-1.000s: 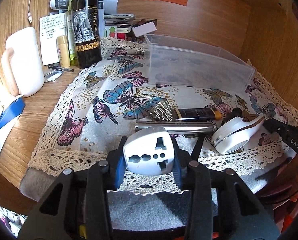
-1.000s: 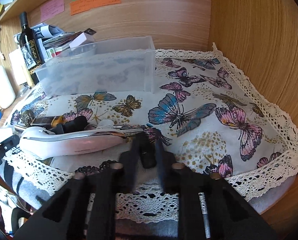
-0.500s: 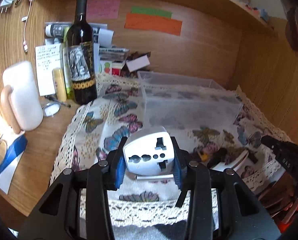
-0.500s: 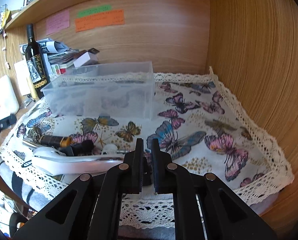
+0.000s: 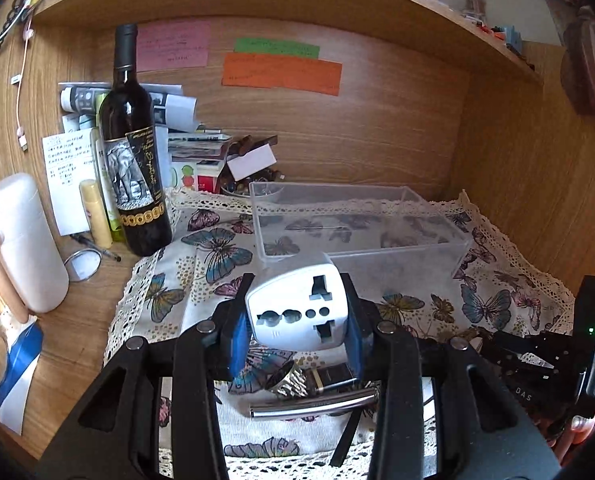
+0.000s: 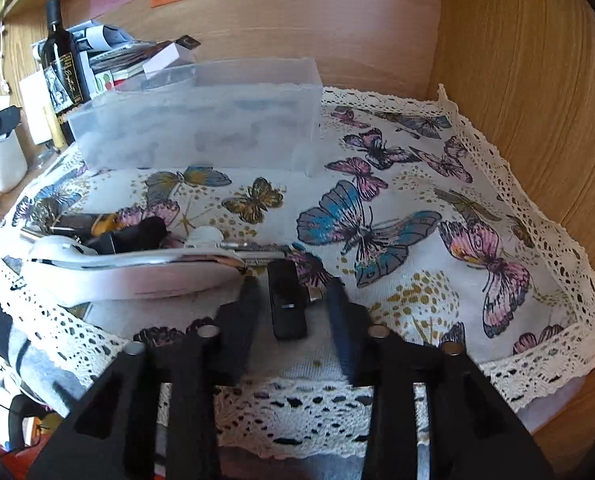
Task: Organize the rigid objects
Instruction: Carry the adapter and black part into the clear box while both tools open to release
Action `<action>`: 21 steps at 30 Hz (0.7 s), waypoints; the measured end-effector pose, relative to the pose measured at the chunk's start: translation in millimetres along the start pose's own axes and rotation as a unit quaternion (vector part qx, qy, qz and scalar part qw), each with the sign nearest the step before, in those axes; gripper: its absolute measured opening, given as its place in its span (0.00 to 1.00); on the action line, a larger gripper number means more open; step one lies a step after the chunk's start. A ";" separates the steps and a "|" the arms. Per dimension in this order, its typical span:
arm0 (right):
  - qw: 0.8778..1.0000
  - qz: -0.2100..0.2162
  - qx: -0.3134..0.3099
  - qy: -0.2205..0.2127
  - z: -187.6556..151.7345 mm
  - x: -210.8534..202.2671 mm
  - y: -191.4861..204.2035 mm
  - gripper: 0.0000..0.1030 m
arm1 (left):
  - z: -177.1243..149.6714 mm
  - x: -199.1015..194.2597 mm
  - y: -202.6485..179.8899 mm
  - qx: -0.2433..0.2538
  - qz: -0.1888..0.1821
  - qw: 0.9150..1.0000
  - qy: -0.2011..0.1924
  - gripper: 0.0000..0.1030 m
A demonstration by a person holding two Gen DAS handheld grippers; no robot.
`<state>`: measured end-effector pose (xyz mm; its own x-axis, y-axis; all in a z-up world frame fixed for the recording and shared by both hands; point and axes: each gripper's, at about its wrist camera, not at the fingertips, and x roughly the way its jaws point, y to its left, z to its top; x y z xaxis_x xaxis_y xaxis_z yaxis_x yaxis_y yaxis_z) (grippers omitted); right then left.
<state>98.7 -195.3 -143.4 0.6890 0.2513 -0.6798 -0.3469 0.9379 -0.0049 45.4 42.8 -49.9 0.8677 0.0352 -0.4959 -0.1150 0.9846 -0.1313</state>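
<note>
Left claw [image 5: 297,320] is clamped on the white travel adapter [image 5: 297,311], carried above the cloth with the clear bin [image 5: 361,228] at 12 o'clock, likely its destination. Right claw [image 6: 293,304] is spread wide, straddling a small black stick [image 6: 285,300], seemingly lining up a grasp.
</note>
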 end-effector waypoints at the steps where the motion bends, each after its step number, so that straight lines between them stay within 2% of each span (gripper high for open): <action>1: 1.000 0.002 0.001 -0.001 1.7 -0.4 -0.9 0.23 | 2.0 0.6 -0.6 0.002 0.000 1.000 -0.001 0.37; 7: 0.999 -0.001 -0.006 -0.038 27.0 -15.9 -1.8 0.23 | 21.7 6.5 0.2 0.007 -0.006 1.000 -0.012 0.37; 16: 0.991 0.004 -0.019 -0.133 89.2 -42.8 5.0 0.23 | 56.7 28.0 -0.5 0.014 -0.027 0.999 -0.016 0.37; 21: 0.988 0.015 -0.030 -0.152 122.0 -35.1 12.2 0.23 | 74.2 47.9 -4.6 0.029 -0.030 0.999 -0.013 0.37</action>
<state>147.9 -163.4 -30.2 0.8340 0.3481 -0.4281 -0.4009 0.9154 -0.0367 123.3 52.7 -9.4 0.8841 -0.0203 -0.4669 -0.0348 0.9934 -0.1091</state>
